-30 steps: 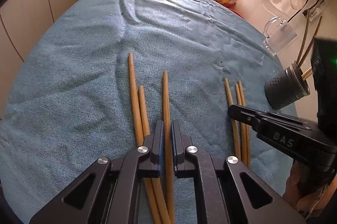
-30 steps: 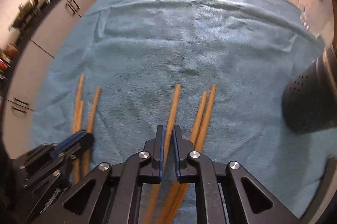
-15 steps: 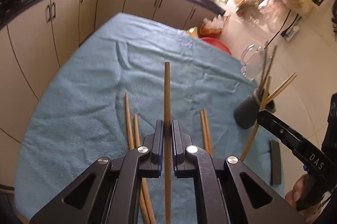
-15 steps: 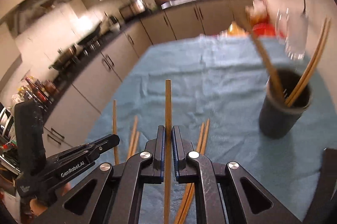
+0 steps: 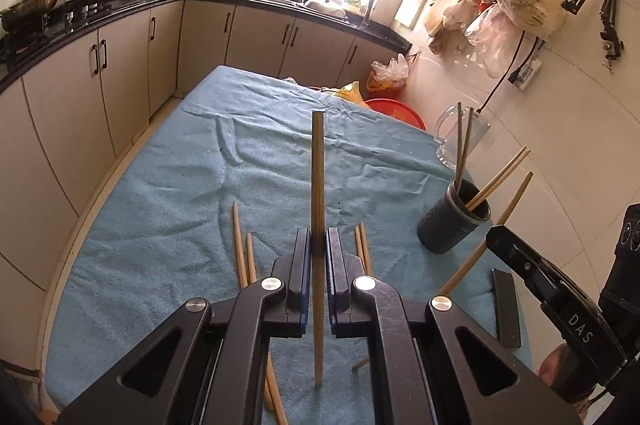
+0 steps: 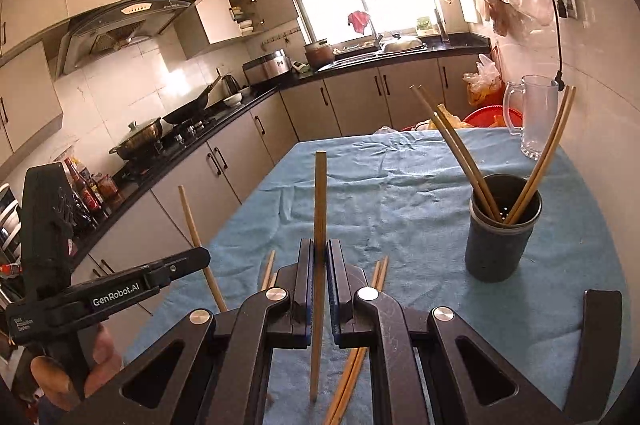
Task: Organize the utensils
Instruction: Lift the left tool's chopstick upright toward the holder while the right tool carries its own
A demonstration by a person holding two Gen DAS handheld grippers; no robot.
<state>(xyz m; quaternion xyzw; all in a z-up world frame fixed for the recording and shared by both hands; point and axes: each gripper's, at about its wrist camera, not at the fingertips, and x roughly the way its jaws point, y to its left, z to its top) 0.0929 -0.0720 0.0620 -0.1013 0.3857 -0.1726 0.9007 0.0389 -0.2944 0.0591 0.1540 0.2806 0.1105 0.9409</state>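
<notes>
My left gripper (image 5: 318, 243) is shut on a wooden chopstick (image 5: 318, 177) that stands up between its pads, lifted off the blue towel (image 5: 192, 193). Over the same towel my right gripper (image 6: 319, 253) is shut on another chopstick (image 6: 320, 201). A dark perforated utensil holder (image 6: 500, 237) stands to the right with several chopsticks leaning in it. In the left wrist view the holder (image 5: 450, 225) is right of my fingers, and the right gripper (image 5: 532, 277) with its chopstick hangs just in front of it. Loose chopsticks (image 5: 240, 245) lie on the towel below.
A clear glass mug (image 6: 534, 117) stands at the table's far right edge. A flat black bar (image 5: 506, 309) lies near the holder. Kitchen cabinets (image 5: 80, 97) run along the left and far side. A red basin (image 5: 394, 109) sits past the table.
Both grippers have risen from the towel, each lifting a chopstick, and tilted up so the kitchen and window show. The holder has come into fuller view.
</notes>
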